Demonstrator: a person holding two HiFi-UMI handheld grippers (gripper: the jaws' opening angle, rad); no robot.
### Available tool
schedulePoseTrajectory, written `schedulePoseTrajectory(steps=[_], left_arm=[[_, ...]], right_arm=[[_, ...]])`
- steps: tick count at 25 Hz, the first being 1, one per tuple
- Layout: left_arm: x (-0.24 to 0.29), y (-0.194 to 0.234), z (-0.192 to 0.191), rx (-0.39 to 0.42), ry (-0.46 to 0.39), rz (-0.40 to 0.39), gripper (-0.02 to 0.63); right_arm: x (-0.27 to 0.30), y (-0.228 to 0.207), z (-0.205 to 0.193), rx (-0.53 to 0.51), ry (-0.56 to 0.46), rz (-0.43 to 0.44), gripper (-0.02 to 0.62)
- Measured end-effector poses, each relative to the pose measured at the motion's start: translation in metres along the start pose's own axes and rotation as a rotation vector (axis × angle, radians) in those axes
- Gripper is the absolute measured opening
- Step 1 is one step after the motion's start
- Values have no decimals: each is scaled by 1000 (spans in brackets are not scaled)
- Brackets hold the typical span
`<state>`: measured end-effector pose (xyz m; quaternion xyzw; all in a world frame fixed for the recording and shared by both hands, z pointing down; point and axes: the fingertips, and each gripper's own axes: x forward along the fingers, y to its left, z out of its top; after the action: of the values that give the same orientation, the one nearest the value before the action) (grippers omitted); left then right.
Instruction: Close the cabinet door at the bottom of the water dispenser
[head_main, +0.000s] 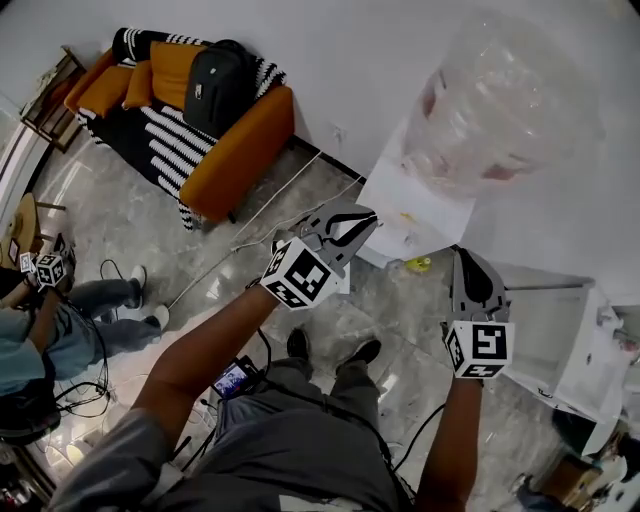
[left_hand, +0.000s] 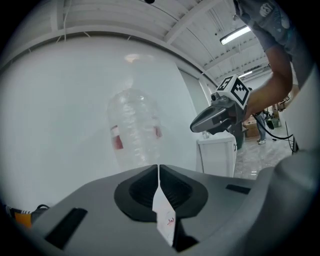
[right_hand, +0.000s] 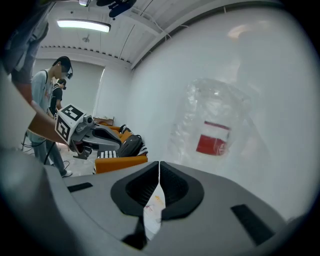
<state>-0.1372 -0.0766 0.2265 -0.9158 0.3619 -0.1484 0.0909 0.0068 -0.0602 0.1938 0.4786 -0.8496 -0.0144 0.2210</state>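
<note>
The water dispenser is standing up tall against the white wall. Its long side is running from the floor up. A big clear bottle with a red label is sitting upside down on top of it. In the head view we are looking down on it from above, so the cabinet door at its bottom is hiding from us, and I cannot tell if it is open or closed.

The left gripper is pointing at the low part of the dispenser, and its fingers are pressing together with nothing between them. The right gripper is hanging just to the right of the dispenser. Its fingers are closing tight on each other too, holding nothing. Both gripper views are looking at the bottle and the wall.

A small white cabinet is standing to the right of the dispenser. An orange sofa is sitting along the wall to the left, with a black backpack and a striped blanket on it. A thin cable is lying across the floor. Another person is sitting at the far left.
</note>
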Motion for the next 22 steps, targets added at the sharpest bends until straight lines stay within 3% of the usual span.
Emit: schedulePoseTrajectory(steps=[9, 16, 22], left_arm=[[33, -3, -81, -79, 146, 16, 26], [57, -30, -147, -125, 239, 30, 26], [81, -49, -229, -191, 346, 28, 26]], right_arm=[[56, -2, -82, 60, 95, 52, 31], [75, -6, -160, 96, 161, 76, 32], [109, -4, -227, 137, 216, 103, 32]])
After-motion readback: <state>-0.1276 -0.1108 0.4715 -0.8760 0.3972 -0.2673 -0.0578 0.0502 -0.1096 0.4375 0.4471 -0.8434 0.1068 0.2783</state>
